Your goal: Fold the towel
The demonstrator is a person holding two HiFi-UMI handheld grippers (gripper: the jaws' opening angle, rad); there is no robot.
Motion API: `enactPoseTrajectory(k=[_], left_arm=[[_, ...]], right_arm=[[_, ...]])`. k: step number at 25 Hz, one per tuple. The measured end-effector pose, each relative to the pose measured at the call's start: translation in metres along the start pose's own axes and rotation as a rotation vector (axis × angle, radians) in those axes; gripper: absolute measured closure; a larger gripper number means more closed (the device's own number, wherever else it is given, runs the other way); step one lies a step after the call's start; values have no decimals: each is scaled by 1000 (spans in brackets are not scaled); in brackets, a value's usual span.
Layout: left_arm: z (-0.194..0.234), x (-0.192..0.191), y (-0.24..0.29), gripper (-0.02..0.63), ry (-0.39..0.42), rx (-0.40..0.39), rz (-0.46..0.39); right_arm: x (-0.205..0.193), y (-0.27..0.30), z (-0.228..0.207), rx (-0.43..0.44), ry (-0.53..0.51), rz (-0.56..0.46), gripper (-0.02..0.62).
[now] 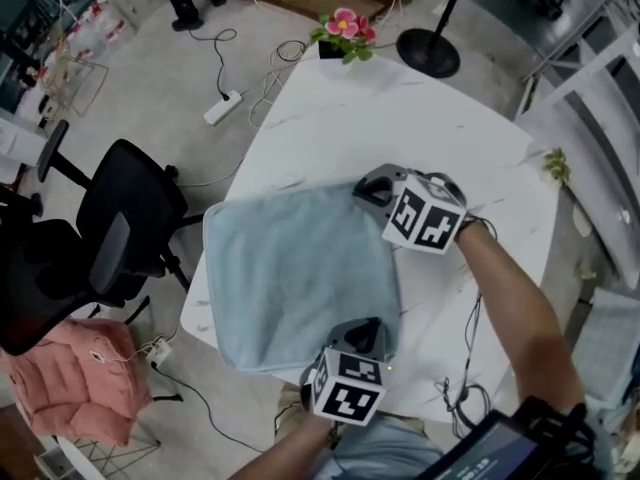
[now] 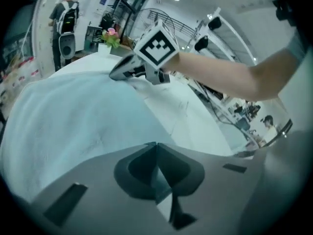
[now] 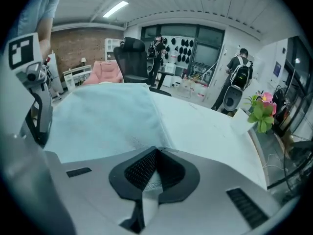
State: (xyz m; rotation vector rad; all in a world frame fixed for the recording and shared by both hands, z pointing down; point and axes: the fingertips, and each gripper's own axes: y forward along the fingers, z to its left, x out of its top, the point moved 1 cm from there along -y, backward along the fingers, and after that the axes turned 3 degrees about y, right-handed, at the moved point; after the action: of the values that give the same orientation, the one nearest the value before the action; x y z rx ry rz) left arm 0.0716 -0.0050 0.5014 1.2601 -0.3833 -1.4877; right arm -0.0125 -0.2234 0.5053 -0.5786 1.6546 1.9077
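Observation:
A light blue towel (image 1: 295, 273) lies spread flat on the white marble table (image 1: 400, 118). My left gripper (image 1: 372, 330) is at the towel's near right corner, shut with towel cloth pinched between its jaws. In the left gripper view the cloth (image 2: 73, 116) stretches away from the closed left gripper (image 2: 155, 146). My right gripper (image 1: 360, 190) is at the towel's far right corner, also shut on the cloth. In the right gripper view the towel (image 3: 102, 116) shows a pinch of fabric between the closed jaws of the right gripper (image 3: 156, 151).
A potted pink flower (image 1: 343, 33) stands at the table's far edge. A black office chair (image 1: 110, 238) and a pink cushion (image 1: 75, 378) sit left of the table. A power strip (image 1: 222, 106) and a round lamp base (image 1: 428, 53) are on the floor beyond.

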Motion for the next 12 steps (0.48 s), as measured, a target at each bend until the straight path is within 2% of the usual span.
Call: enactPoseTrajectory(k=[2, 6, 12], left_arm=[[-1, -6, 10, 597, 33, 7, 57], [-14, -5, 20, 597, 91, -1, 96], [-65, -9, 40, 597, 222, -110, 160]], right_arm=[[-3, -2, -3, -1, 2, 11, 578], [-22, -14, -8, -17, 38, 13, 580], [-78, -62, -3, -63, 126, 72, 580]])
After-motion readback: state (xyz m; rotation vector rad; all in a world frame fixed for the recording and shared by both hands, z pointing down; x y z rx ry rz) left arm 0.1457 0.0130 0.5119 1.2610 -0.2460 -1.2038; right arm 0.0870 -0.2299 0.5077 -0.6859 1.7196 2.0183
